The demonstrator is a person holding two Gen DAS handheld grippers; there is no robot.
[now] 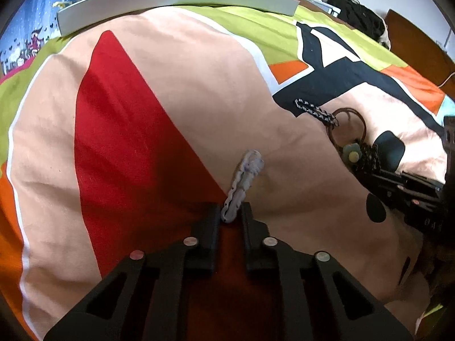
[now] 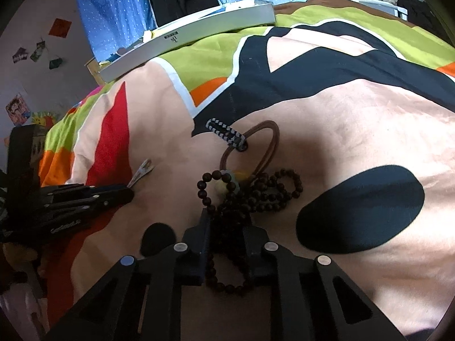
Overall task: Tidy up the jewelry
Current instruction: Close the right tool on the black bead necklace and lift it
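Left gripper (image 1: 231,213) low over the bedspread (image 1: 170,91), jaws pinched on a pale hair clip (image 1: 241,184); right gripper (image 2: 226,227) likewise low, jaws closed round a dark bead string (image 2: 256,193); white box (image 1: 176,2) at far edge; brown ring (image 2: 256,147) and striped clip (image 2: 224,132) just beyond beads.

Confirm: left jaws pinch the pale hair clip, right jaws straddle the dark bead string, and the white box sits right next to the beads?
Not quite. The white box lies at the far edge of the bedspread, well apart from the bead string, as the right wrist view shows. The rest holds: the left gripper pinches the pale hair clip, and the right gripper straddles the beads.
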